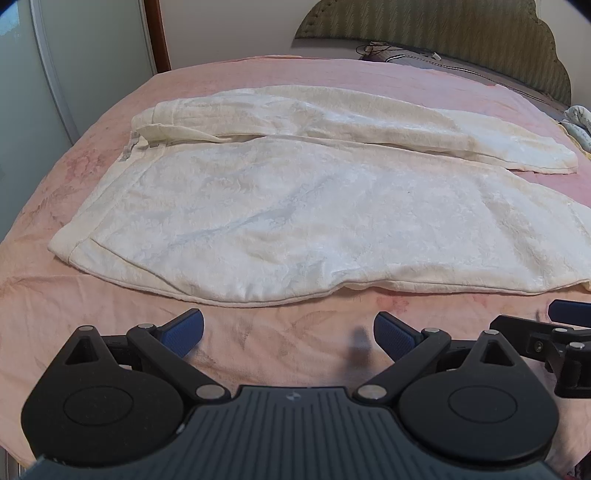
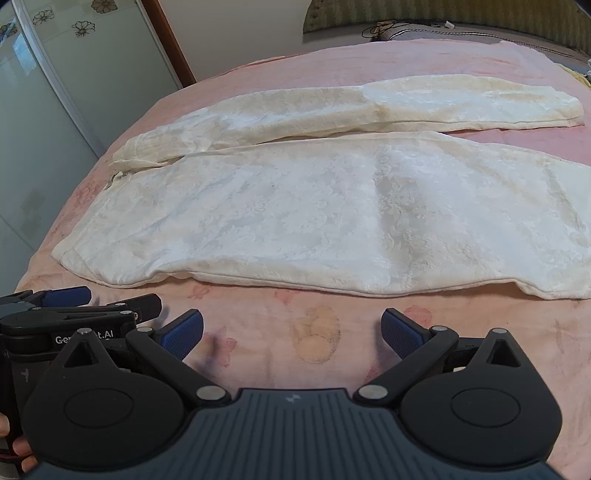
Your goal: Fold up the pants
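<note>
My left tongs [image 1: 289, 334] stand wide with nothing between the blue pads [image 1: 184, 330], low over the pink bedspread [image 1: 258, 347]. My right tongs [image 2: 291, 334] are spread just as wide, also empty, beside the left ones. Just ahead of both lie the cream pants [image 1: 280, 214], spread flat across the bed with the waistband to the left and the two legs running right, the far leg [image 2: 406, 105] apart from the near one. Beyond sit a padded headboard [image 1: 443, 26] and a frosted wardrobe door [image 2: 55, 110].
</note>
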The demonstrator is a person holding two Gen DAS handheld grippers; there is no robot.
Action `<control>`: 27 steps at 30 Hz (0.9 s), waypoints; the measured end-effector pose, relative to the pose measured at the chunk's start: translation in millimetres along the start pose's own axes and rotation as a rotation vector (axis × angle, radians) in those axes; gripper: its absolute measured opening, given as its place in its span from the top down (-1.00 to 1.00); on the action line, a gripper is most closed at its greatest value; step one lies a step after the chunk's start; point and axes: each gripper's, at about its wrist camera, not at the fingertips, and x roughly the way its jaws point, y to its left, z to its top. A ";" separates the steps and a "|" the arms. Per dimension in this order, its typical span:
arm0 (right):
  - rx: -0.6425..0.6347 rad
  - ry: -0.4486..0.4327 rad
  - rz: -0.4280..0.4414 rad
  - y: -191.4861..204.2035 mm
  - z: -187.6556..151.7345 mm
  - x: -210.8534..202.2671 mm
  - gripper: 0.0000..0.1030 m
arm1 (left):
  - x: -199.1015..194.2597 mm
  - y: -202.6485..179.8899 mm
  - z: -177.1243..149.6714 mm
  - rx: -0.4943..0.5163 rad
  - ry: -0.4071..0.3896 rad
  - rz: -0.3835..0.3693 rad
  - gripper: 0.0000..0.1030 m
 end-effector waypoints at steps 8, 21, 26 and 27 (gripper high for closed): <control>-0.002 0.003 0.008 1.5 0.5 0.9 -1.00 | 1.1 0.9 0.4 -0.010 0.005 0.008 -0.93; -0.003 0.004 0.014 2.4 0.5 1.2 -1.00 | 2.7 0.3 0.4 -0.015 0.011 0.018 -0.93; -0.008 0.011 0.021 2.7 0.4 1.6 -1.00 | 5.1 1.3 -0.9 -0.023 0.022 0.024 -0.93; -0.010 0.012 0.022 3.2 0.5 1.9 -1.00 | 4.9 1.5 -0.9 -0.024 0.022 0.023 -0.93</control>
